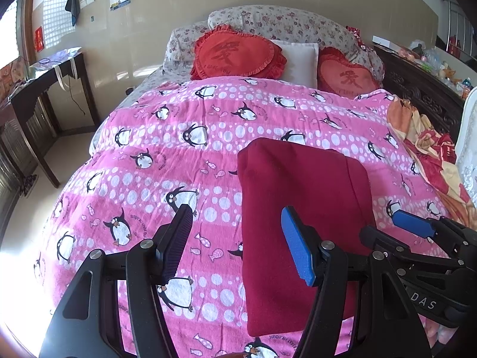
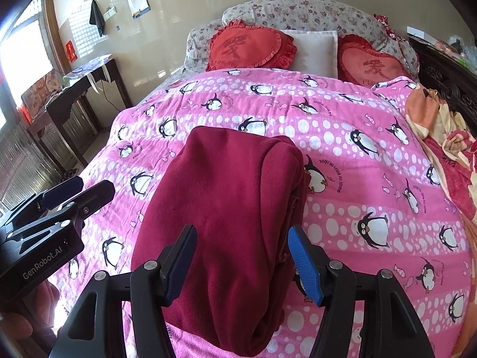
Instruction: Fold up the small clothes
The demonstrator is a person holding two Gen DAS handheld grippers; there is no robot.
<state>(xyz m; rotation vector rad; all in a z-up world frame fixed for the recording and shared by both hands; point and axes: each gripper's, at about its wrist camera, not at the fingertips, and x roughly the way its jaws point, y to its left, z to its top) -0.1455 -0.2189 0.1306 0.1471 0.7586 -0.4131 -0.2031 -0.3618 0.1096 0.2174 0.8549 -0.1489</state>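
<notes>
A dark red garment (image 1: 304,197), folded into a long rectangle, lies flat on the pink penguin quilt (image 1: 167,149). My left gripper (image 1: 235,211) hovers open over the garment's left edge; its blue pad is above the cloth and its black pad above the quilt, with nothing held. My right gripper (image 1: 384,226) reaches in from the right beside the garment. In the right wrist view the right gripper (image 2: 242,229) stands open above the near part of the garment (image 2: 226,185), its pads straddling the fold without pressing. The left gripper (image 2: 95,185) shows at the left edge.
Two red heart cushions (image 1: 235,53) and a white pillow (image 1: 301,59) lie at the head of the bed. A crumpled orange and red blanket (image 1: 432,149) sits on the right side. A dark wooden desk (image 1: 56,80) stands left of the bed, and a carved dark headboard (image 1: 423,95) at right.
</notes>
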